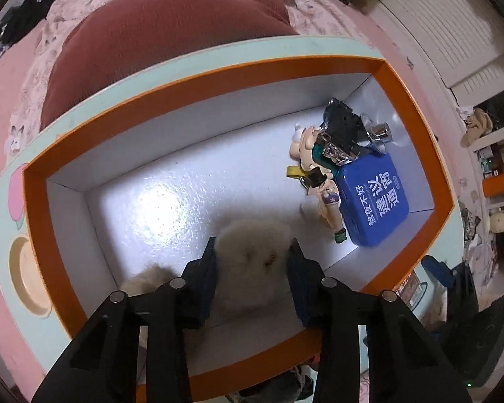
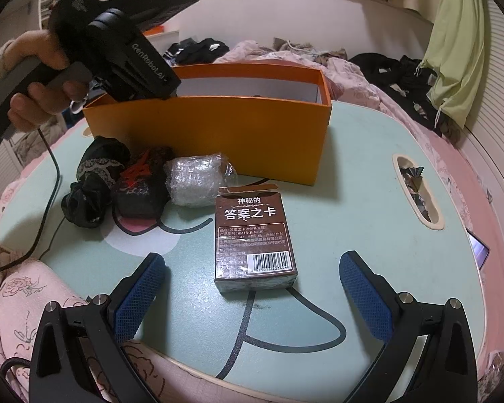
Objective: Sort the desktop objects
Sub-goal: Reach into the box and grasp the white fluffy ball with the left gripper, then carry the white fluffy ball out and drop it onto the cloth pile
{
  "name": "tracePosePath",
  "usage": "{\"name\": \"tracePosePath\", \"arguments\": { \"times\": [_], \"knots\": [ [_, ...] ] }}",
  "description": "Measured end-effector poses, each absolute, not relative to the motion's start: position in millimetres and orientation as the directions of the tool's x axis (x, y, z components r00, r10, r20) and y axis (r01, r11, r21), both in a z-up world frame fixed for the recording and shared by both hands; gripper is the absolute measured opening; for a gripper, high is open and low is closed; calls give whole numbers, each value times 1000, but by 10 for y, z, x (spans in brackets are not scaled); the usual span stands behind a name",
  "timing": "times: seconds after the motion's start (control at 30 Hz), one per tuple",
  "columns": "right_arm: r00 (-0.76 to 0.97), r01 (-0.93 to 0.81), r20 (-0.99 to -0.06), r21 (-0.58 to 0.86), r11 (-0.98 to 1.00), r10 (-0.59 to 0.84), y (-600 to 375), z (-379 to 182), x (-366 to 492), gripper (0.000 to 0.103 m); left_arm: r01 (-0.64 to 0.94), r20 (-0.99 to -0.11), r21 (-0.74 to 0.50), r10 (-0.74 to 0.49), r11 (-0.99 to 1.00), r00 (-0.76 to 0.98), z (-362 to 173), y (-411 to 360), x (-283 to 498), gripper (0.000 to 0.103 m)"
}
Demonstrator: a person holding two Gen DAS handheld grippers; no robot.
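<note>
My left gripper (image 1: 253,248) reaches down into the orange box (image 1: 218,67) and is shut on a cream fluffy pom-pom (image 1: 252,252) just above the box floor. In the box's far right corner lie a blue tin (image 1: 374,198), a small figurine (image 1: 319,181), a black item (image 1: 341,124) and a silver-capped bottle (image 1: 379,132). My right gripper (image 2: 252,268) is open over the mint table (image 2: 369,184), its pads either side of a brown card box (image 2: 253,238). The left gripper's body (image 2: 117,50) hangs over the orange box (image 2: 211,134).
Left of the card box lie a bubble-wrapped bundle (image 2: 196,179), a dark pouch with red stitching (image 2: 141,181) and black lace cloth (image 2: 94,181). A table slot (image 2: 416,191) holds wrappers. Bedding and clothes surround the table.
</note>
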State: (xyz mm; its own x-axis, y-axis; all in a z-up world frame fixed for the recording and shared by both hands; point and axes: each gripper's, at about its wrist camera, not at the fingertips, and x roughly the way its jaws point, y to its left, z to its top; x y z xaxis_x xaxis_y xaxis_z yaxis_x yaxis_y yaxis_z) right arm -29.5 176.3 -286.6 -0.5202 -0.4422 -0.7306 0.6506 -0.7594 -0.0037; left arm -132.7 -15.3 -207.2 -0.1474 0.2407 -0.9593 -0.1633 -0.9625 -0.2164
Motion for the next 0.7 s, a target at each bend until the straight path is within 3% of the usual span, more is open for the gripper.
{"name": "tracePosePath", "arguments": {
  "times": [0.1, 0.3, 0.67, 0.7],
  "knots": [
    [-520, 651, -730, -4, -759, -442, 1766, -2864, -295, 103, -176, -938, -206, 246, -963, -244, -1830, -238, -1211, 38],
    [-521, 651, -730, -3, -759, -443, 1767, -2862, -291, 103, -227, -828, -310, 380, -923, -412, -1069, -348, -628, 38],
    [-521, 650, -730, -3, -760, -443, 1767, -2859, -282, 103, -259, -751, -368, 450, -893, -484, -1443, -385, -184, 41],
    [-521, 650, -730, -3, -760, -443, 1768, -2861, -282, 103, -245, -736, -387, 458, -889, -499, -1437, -460, -122, 46]
  ]
}}
